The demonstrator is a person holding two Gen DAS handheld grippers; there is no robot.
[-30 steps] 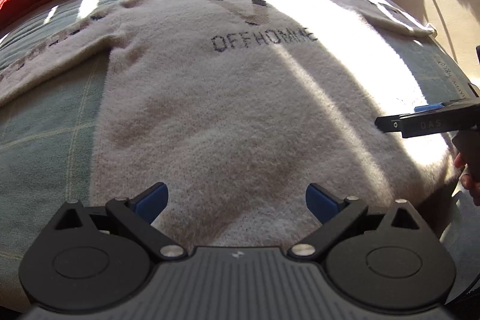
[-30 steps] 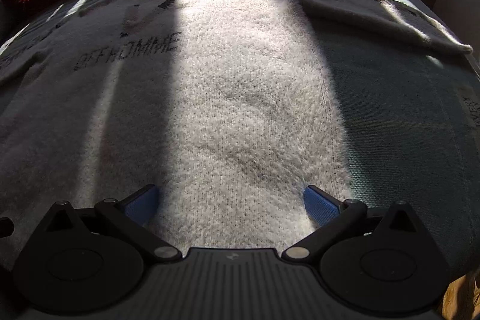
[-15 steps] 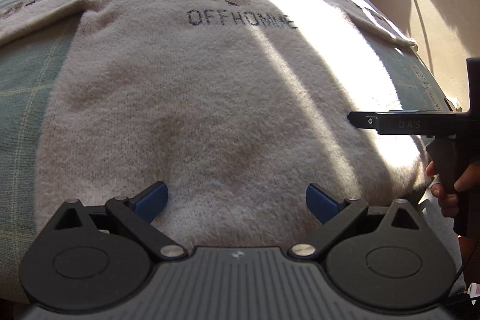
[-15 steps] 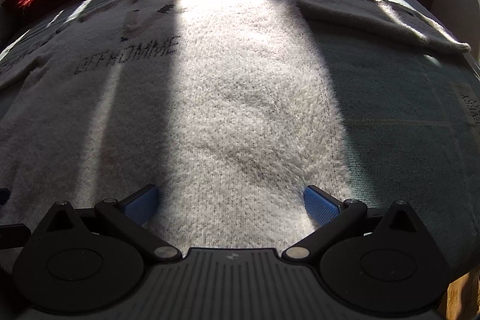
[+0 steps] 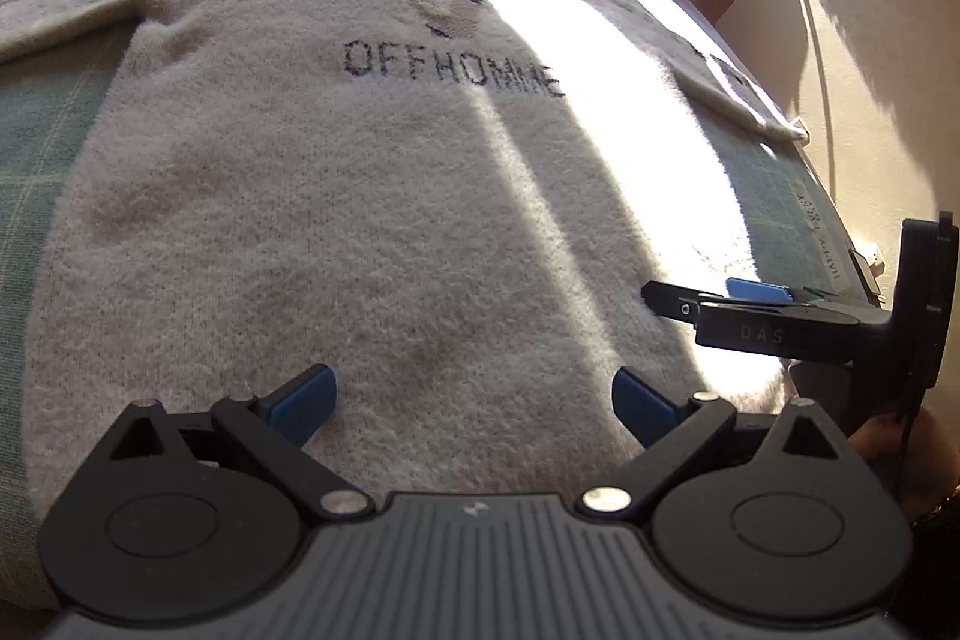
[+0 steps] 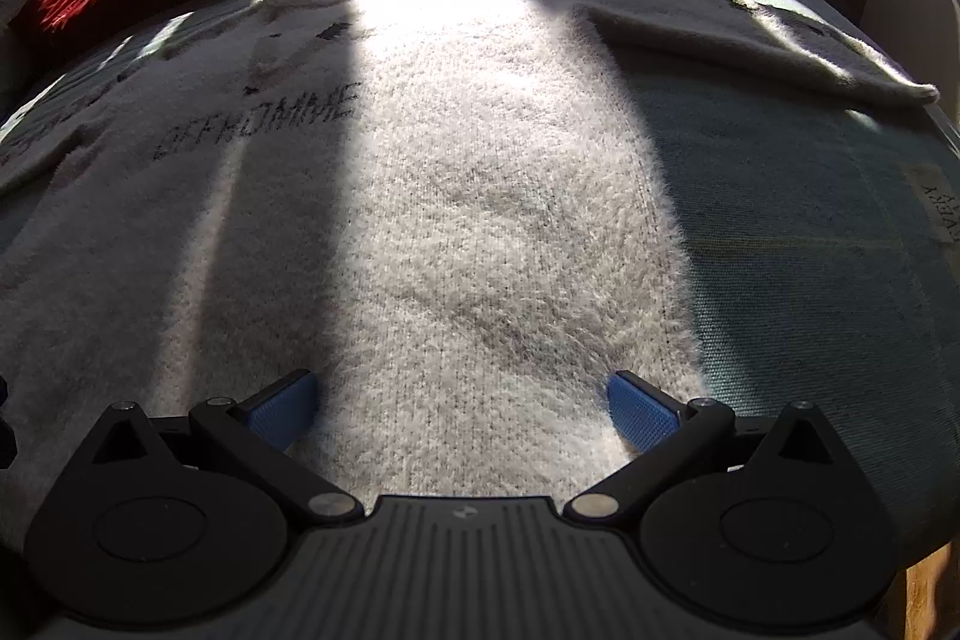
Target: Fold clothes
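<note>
Sweater (image 5: 372, 232) hem sits right under both tools now: the left gripper (image 5: 474, 403) has slid in lower and closer over the last second, jaws wide apart, nothing held. Just off to its right, the right gripper (image 5: 714, 301) has crept inward along the hem too; its own view shows the blue pads spread, empty. Beyond them the garment lies flat, front up, sleeves out, on the green bedspread (image 6: 828, 280). Looks like a hem pinch is coming.

Right gripper (image 6: 462, 403), jaws spread, over the sweater (image 6: 480, 196) hem.
</note>
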